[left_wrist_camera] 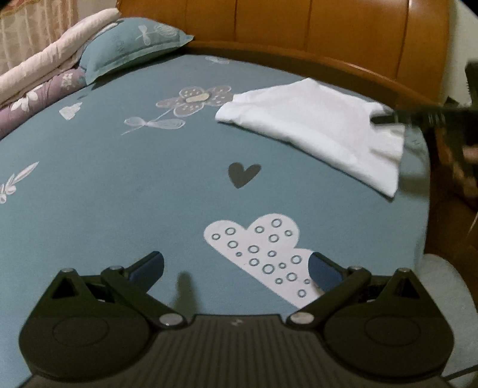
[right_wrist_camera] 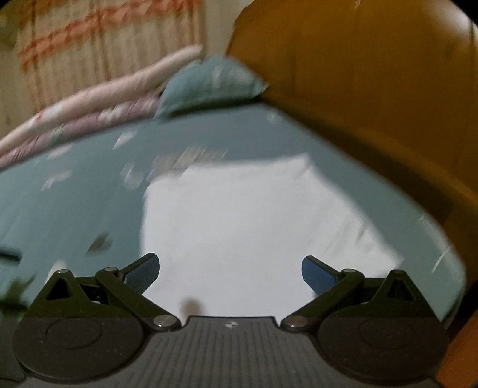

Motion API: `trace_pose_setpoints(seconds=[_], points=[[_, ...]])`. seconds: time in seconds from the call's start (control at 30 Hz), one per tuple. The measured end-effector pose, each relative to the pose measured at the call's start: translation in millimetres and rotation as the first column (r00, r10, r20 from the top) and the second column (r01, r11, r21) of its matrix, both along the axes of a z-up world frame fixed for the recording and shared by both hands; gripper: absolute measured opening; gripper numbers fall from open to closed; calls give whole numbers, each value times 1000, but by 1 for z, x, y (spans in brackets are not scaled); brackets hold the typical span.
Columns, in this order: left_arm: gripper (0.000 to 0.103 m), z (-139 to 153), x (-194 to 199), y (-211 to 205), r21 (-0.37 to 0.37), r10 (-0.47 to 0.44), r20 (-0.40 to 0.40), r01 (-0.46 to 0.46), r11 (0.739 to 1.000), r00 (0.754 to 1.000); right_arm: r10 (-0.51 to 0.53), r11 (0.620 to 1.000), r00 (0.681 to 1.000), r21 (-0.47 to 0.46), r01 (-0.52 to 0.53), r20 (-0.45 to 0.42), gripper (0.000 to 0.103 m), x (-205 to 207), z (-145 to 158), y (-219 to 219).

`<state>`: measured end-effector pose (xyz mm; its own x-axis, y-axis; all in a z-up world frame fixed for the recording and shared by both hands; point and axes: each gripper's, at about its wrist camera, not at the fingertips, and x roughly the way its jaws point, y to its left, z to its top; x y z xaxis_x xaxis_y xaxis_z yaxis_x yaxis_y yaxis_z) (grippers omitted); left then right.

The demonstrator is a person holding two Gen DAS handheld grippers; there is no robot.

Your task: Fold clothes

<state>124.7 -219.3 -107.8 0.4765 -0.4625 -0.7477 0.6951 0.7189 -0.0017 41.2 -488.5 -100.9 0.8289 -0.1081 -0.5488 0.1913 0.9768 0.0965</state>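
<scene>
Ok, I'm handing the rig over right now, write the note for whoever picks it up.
Left gripper: open, empty, over bare bedsheet, away from the garment.
Right gripper: open, empty, right at the white garment; contact unclear, its view is blurred.
The garment lies folded into a compact shape near the wooden headboard, at the bed's edge.
Done: it looks folded.
Left: check its edges and tidy if needed; no other clothes in view.

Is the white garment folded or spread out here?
Folded: the white garment lies as a compact rectangle with layered edges on the blue bedsheet.
</scene>
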Motion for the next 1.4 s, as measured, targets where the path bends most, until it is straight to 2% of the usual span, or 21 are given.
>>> trace_pose_setpoints(seconds=[0.2, 0.3, 0.37, 0.43, 0.6, 0.7, 0.77, 0.83, 0.97, 1.03, 1.17, 1.27, 1.4], points=[[102, -11, 9, 4, -9, 30, -68, -31, 999, 997, -145, 989, 986, -10, 145, -81, 102, 25, -27, -56], [102, -12, 13, 9, -20, 42, -65, -44, 999, 997, -243, 970, 969, 11, 244, -51, 103, 11, -20, -69], [102, -11, 16, 12, -38, 54, -61, -56, 998, 997, -215, 975, 977, 62, 215, -4, 103, 3, -12, -64], [102, -8, 20, 14, -50, 73, -52, -75, 996, 996, -161, 985, 987, 65, 160, 7, 103, 7, -6, -51], [102, 2, 21, 21, -47, 110, 16, -109, 993, 994, 31, 999, 1000, 21, -31, -6, 103, 36, -3, 4], [102, 5, 24, 28, -52, 132, 45, -129, 990, 990, 113, 993, 991, -12, -115, -69, 103, 59, -14, 31], [102, 8, 25, 35, -68, 145, 57, -141, 988, 988, 125, 991, 985, -26, -129, -116, 103, 68, -26, 39], [102, 10, 26, 42, -69, 154, 74, -149, 986, 985, 131, 990, 984, -32, -135, -121, 103, 66, -18, 48], [102, 11, 29, 51, -57, 179, 109, -174, 983, 978, 170, 985, 985, 1, -170, -40, 103, 72, 6, 58], [102, 11, 29, 56, -59, 197, 119, -191, 980, 973, 200, 980, 979, 12, -200, -36, 103, 85, 6, 64], [102, 14, 30, 67, -84, 207, 111, -198, 977, 972, 247, 969, 956, 31, -246, -158, 103, 112, -22, 76], [102, 16, 28, 75, -90, 200, 140, -189, 978, 970, 257, 966, 953, 11, -259, -160, 103, 116, -14, 82], [102, 15, 28, 77, -55, 212, 185, -205, 977, 960, 274, 961, 956, -12, -277, -107, 103, 131, 1, 88]])
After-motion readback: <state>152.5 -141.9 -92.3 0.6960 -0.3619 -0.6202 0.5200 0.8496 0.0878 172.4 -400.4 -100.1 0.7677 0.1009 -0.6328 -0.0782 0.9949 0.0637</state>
